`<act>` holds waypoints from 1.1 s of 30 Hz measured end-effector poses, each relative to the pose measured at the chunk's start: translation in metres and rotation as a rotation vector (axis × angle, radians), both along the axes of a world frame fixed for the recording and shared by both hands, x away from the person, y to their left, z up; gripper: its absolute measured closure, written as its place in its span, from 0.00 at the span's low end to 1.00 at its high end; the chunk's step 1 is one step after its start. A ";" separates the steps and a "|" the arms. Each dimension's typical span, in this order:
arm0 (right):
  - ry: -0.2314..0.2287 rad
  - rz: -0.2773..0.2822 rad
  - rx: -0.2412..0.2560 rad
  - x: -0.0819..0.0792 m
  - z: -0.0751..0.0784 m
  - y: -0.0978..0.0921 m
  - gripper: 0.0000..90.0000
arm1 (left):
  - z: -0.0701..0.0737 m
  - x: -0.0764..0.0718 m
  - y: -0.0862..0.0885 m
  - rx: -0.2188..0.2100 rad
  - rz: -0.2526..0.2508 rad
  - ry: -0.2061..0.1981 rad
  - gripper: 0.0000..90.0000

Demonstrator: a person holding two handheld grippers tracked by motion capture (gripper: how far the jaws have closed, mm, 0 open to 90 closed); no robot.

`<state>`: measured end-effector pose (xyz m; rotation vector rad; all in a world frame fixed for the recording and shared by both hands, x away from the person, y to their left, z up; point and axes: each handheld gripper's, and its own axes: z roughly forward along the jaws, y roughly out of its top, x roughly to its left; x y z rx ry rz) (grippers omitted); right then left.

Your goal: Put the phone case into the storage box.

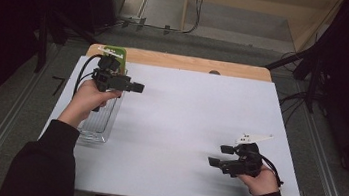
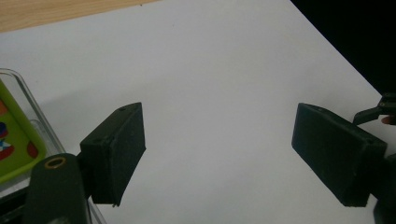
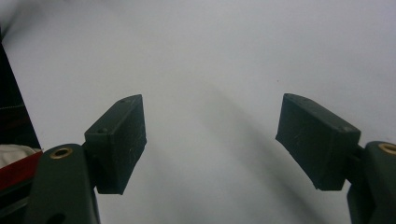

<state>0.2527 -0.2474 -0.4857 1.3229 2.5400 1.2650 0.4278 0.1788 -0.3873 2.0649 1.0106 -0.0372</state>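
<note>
The worktop (image 1: 183, 129) is the largest thing here, covered by a white sheet, with a strip of bare wood showing along its far edge. Grey floor surrounds it, and metal rails run along the left and right sides.

At the left edge of the worktop lies a clear plastic tray (image 1: 98, 124), long and narrow, running from near to far. At its far end sits a green card (image 1: 117, 55) with coloured print; in the left gripper view the same green card (image 2: 14, 140) lies inside the tray's clear wall (image 2: 32, 100), just beside the gripper's left jaw.

The left gripper (image 1: 136, 87) is held above the far part of the tray, pointing right across the white sheet. Its jaws stand wide apart with nothing between them, as the left gripper view (image 2: 219, 154) shows plainly: bare white sheet lies between the two black pads. The person's left hand (image 1: 86, 100) grips its handle, the dark sleeve coming in from the near left.

The right gripper (image 1: 221, 155) is at the near right of the worktop, well apart from the tray, pointing left. Its jaws are also spread wide and hold nothing; the right gripper view (image 3: 210, 149) shows bare white sheet between them. The right hand (image 1: 263, 182) holds it from the near side.
</note>
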 end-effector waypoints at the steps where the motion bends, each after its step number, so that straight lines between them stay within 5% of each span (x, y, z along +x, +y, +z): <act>1: 0.000 0.001 0.000 0.000 0.000 0.000 0.25 | 0.000 -0.001 0.000 -0.001 -0.002 0.004 0.20; 33: 0.002 0.001 -0.005 0.000 -0.001 0.000 0.25 | -0.026 -0.043 0.002 -0.018 -0.044 -0.003 0.20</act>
